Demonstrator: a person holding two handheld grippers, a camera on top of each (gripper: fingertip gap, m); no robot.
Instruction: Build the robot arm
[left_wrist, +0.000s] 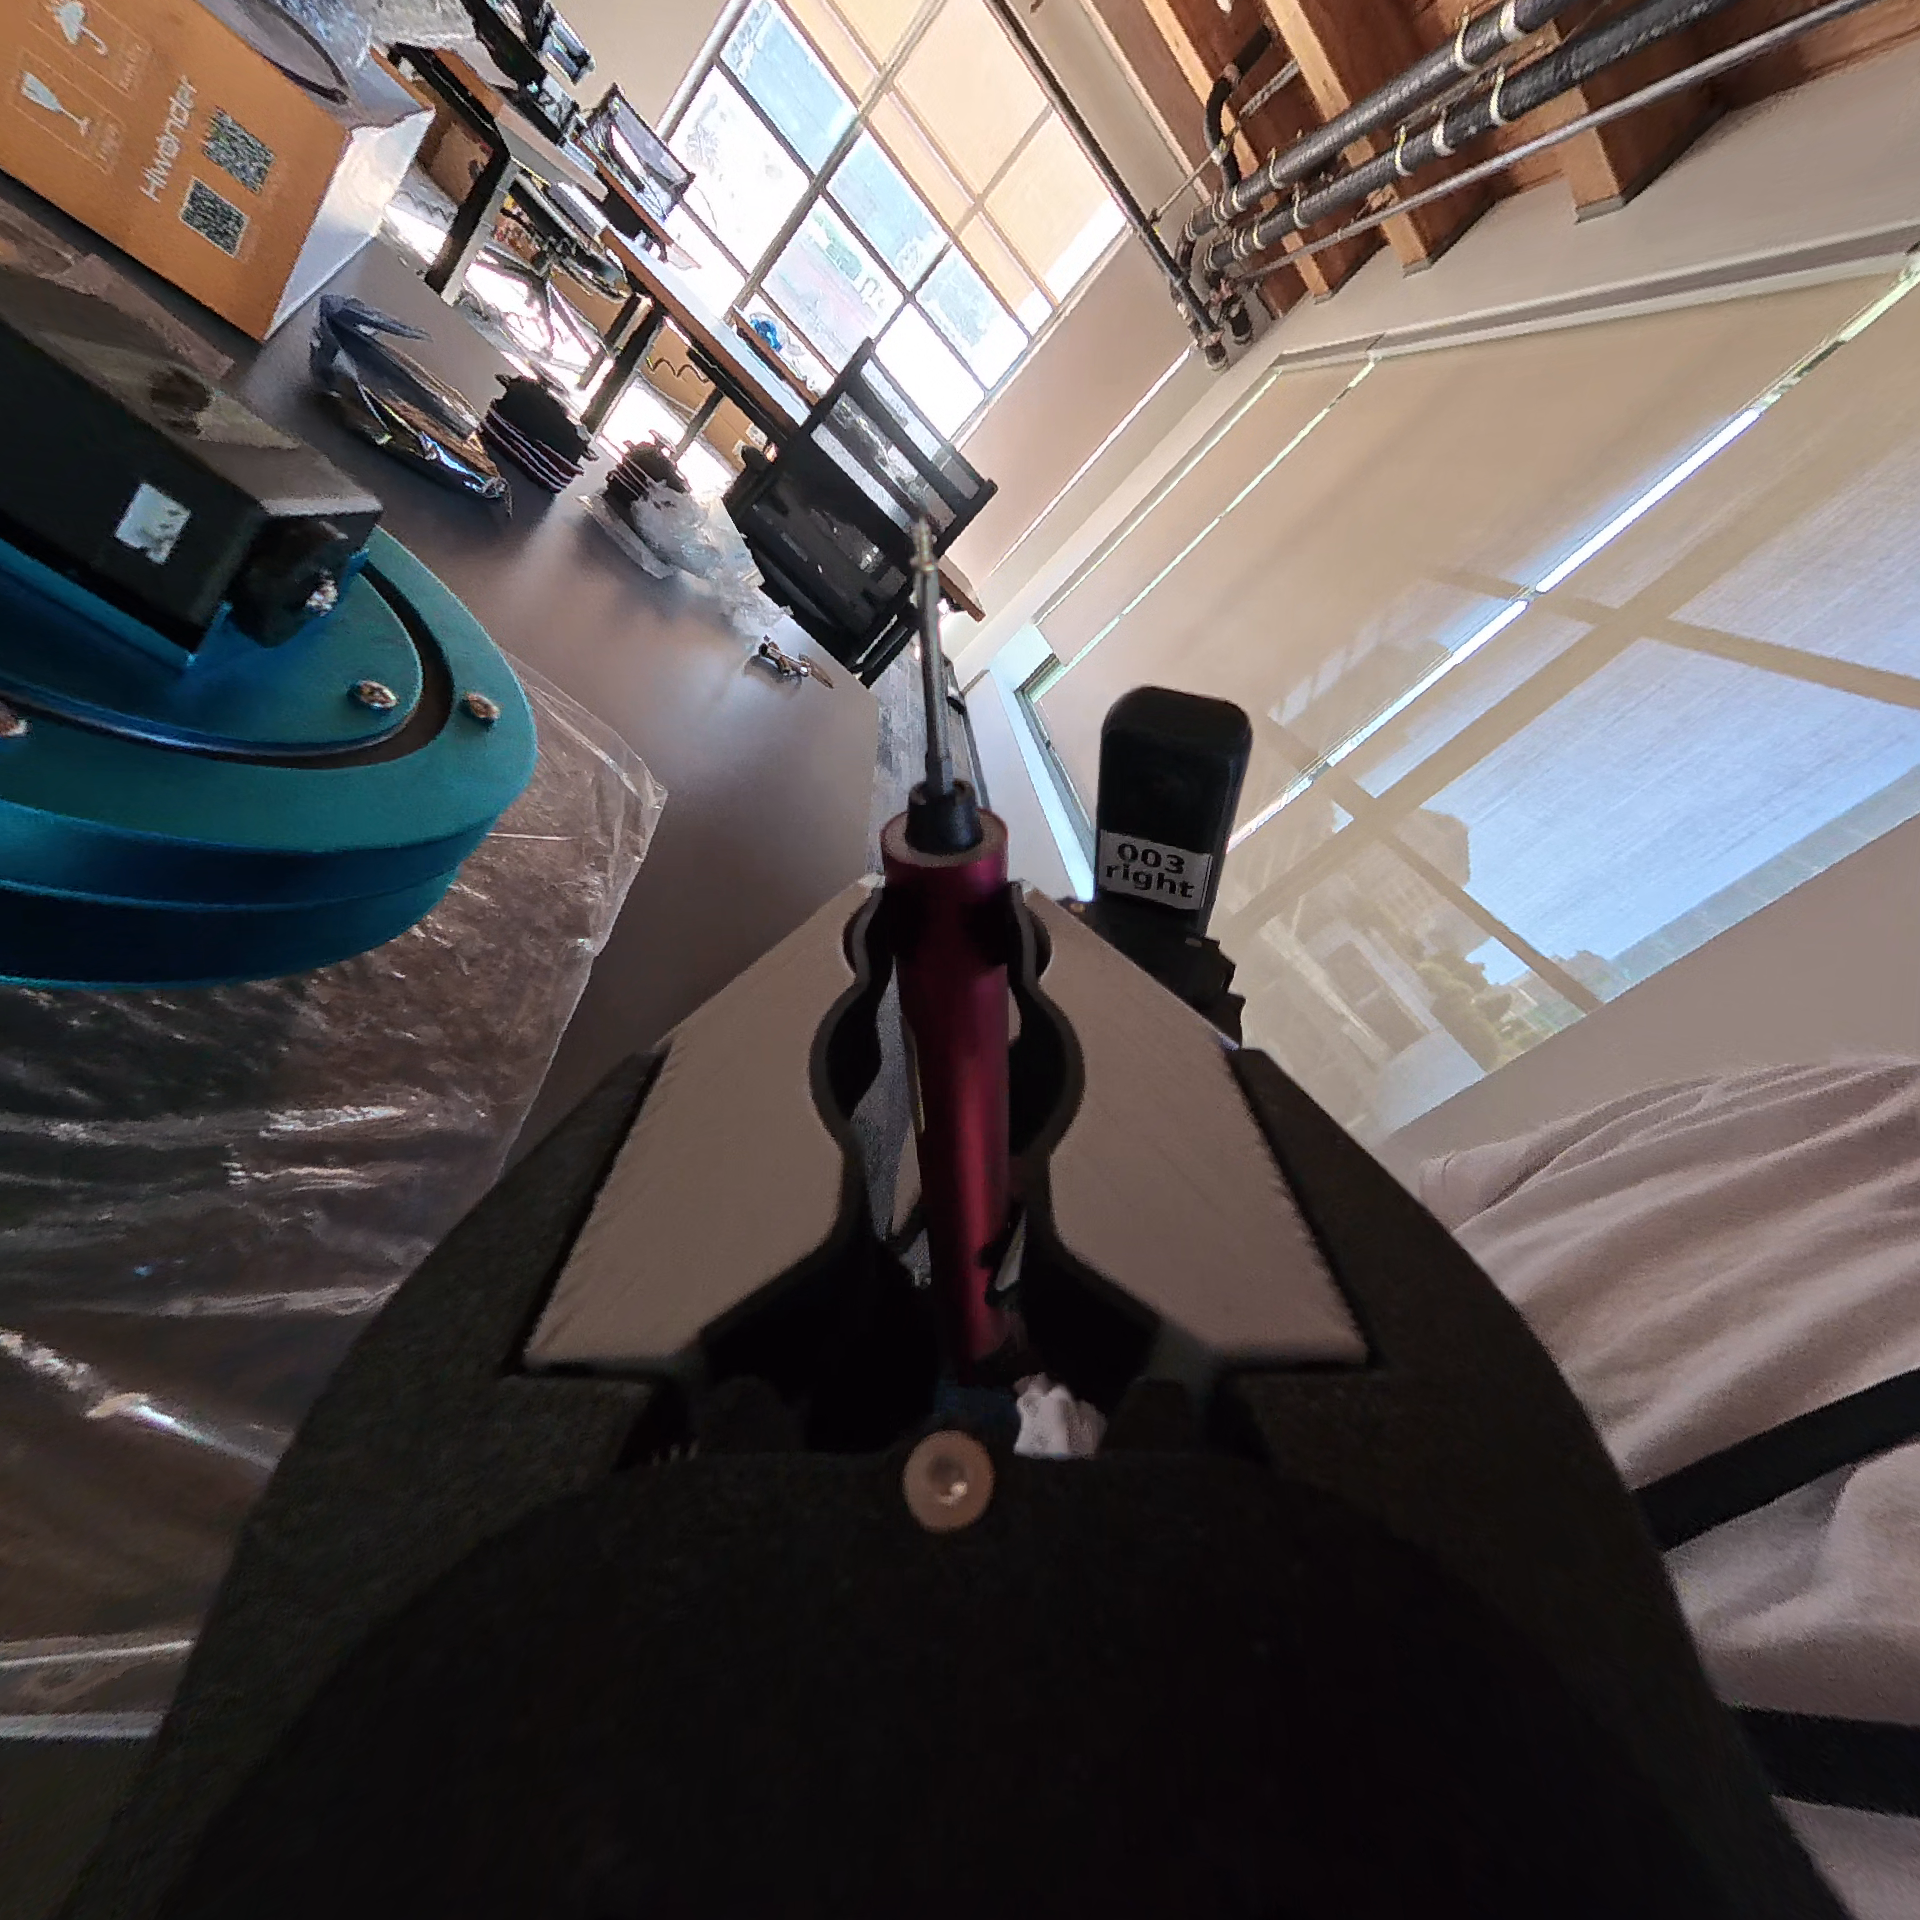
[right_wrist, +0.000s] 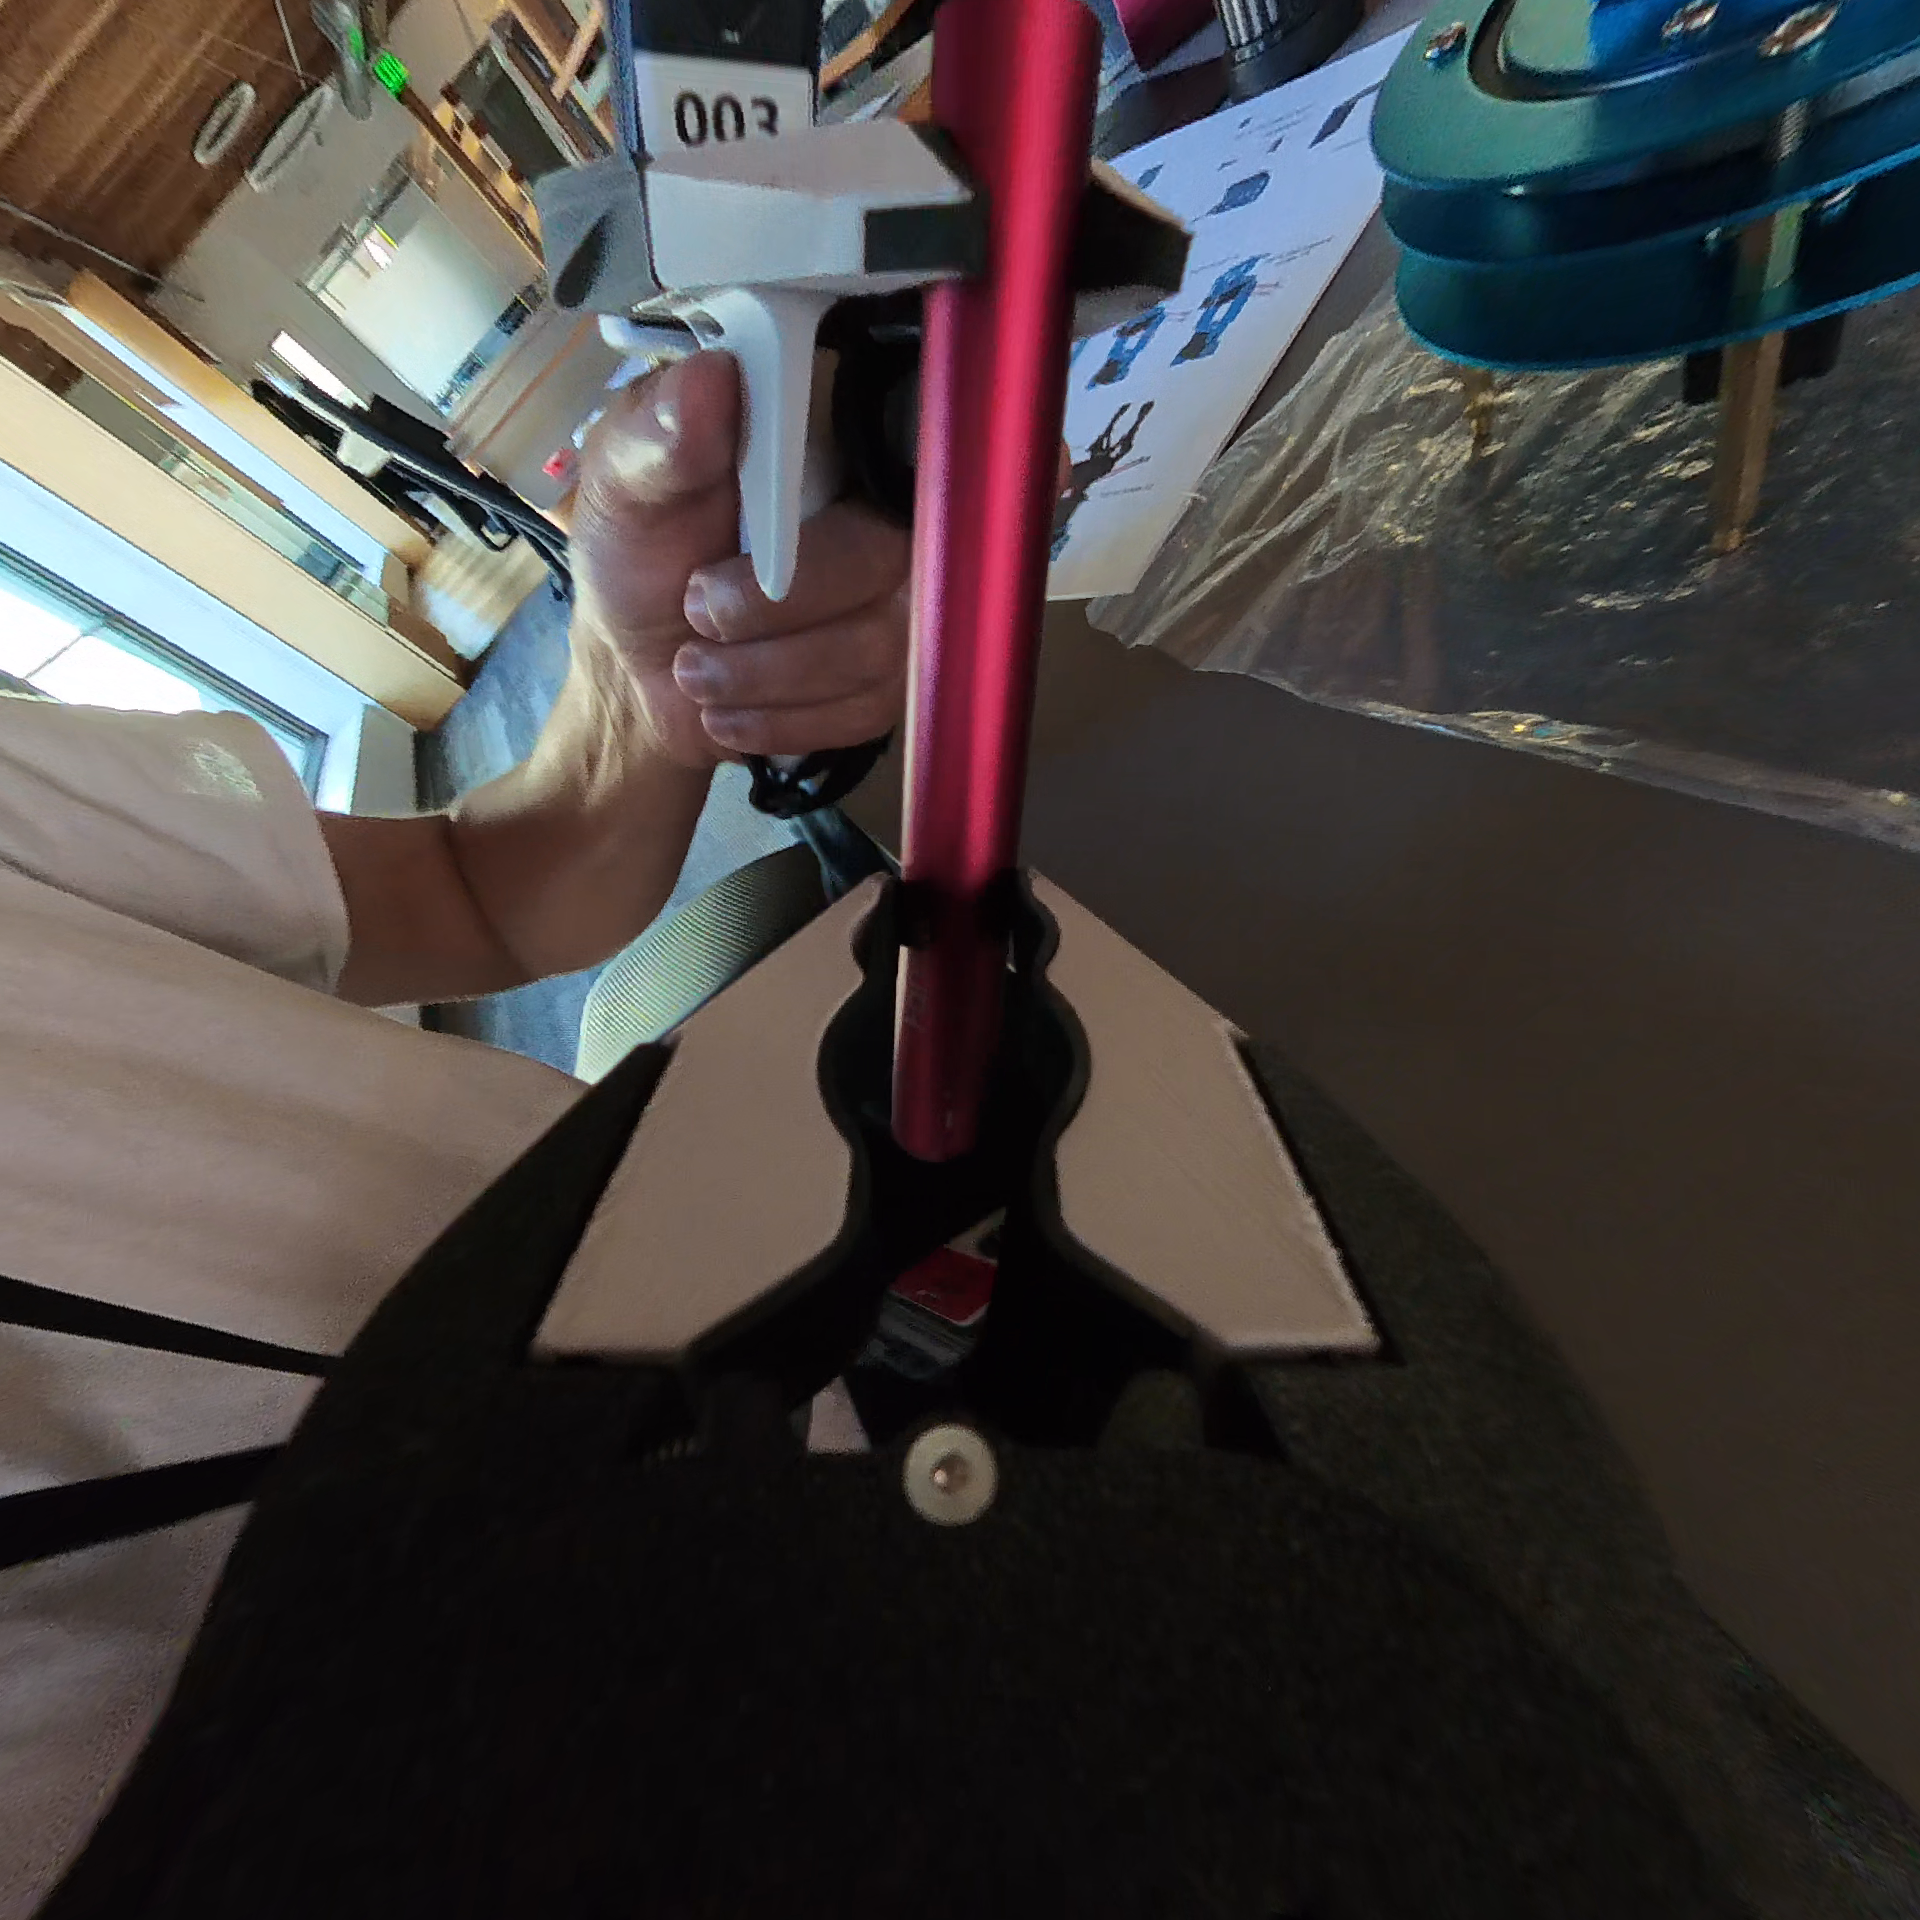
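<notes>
My left gripper (left_wrist: 945, 894) is shut on the red handle of a screwdriver (left_wrist: 951, 1091). Its thin bit (left_wrist: 935, 675) points forward, with a small screw (left_wrist: 922, 551) at the tip. My right gripper (right_wrist: 956, 894) is shut on the rear end of the same red handle (right_wrist: 987, 520). In the right wrist view the other gripper (right_wrist: 790, 197), held by a hand (right_wrist: 675, 582), clamps the handle farther along. A blue robot chassis (left_wrist: 260, 790) stands to the left on plastic wrap (left_wrist: 312, 1091); it also shows in the right wrist view (right_wrist: 1662, 208) at the upper right.
A dark table (right_wrist: 1455, 1039) carries crinkled plastic wrap (right_wrist: 1507, 571) and a printed sheet (right_wrist: 1226, 291). A cardboard box (left_wrist: 156, 135), foil bags (left_wrist: 416, 416) and a black frame (left_wrist: 862, 499) sit farther back. A black labelled camera body (left_wrist: 1169, 790) stands just right of the screwdriver. Some 9 cm of space lies between my two pairs of fingers.
</notes>
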